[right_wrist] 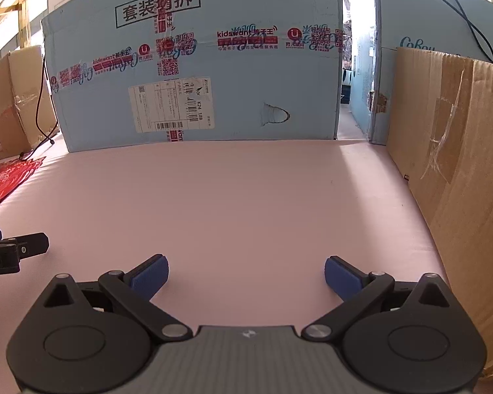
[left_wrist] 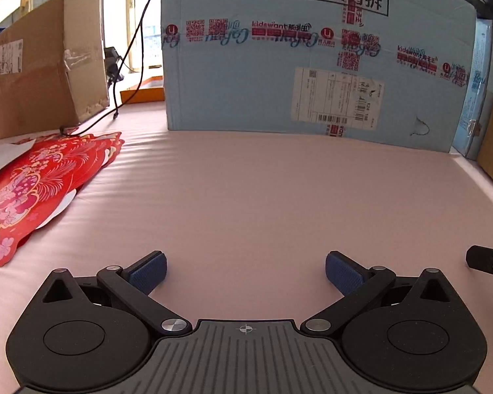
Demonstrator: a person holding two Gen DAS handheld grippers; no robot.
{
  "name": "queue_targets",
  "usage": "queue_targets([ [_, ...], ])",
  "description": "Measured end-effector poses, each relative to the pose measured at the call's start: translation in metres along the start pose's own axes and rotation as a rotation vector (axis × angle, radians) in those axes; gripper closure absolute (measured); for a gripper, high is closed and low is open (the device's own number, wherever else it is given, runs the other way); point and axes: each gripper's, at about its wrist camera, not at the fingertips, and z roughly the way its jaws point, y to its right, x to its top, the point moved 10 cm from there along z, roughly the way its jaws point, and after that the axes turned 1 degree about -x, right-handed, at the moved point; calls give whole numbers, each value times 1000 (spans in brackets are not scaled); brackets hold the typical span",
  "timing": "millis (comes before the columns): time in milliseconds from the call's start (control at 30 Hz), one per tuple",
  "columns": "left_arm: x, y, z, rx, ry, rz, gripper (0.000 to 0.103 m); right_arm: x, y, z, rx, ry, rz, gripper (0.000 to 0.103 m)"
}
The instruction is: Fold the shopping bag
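Here both tools hover low over a pink tablecloth (left_wrist: 246, 197), each with its blue-padded fingers spread wide and nothing between them. The left gripper (left_wrist: 246, 271) faces a big light-blue carton (left_wrist: 312, 59) that stands straight ahead of it at the far side of the cloth, sealed with red printed tape and carrying a white shipping label (left_wrist: 337, 98). Ahead and to the left of this tool lies the red shopping bag (left_wrist: 39, 184), flat on the cloth, patterned with pink and white flowers; its near end comes roughly level with the fingertips but stays well apart from them. Beyond the bag stands a brown cardboard box (left_wrist: 46, 62), with a black cable (left_wrist: 128, 65) trailing down beside it onto the cloth.

The right gripper (right_wrist: 246, 274) is likewise released over bare cloth. Just to its left the tip of the left gripper shows at the frame's edge. Farther ahead on that side, only a corner of the red bag is visible. Close along the right side of this tool rises a brown cardboard panel (right_wrist: 460, 170) with strips of clear tape.
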Motion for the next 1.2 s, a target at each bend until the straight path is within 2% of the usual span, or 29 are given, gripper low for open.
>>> queue_targets([
  [567, 0, -1, 2, -4, -11, -2, 0, 1, -5, 0, -28, -15, -29, 0],
  [1200, 1, -3, 3, -9, -13, 1, 0, 3, 0, 2, -17, -15, -31, 0],
])
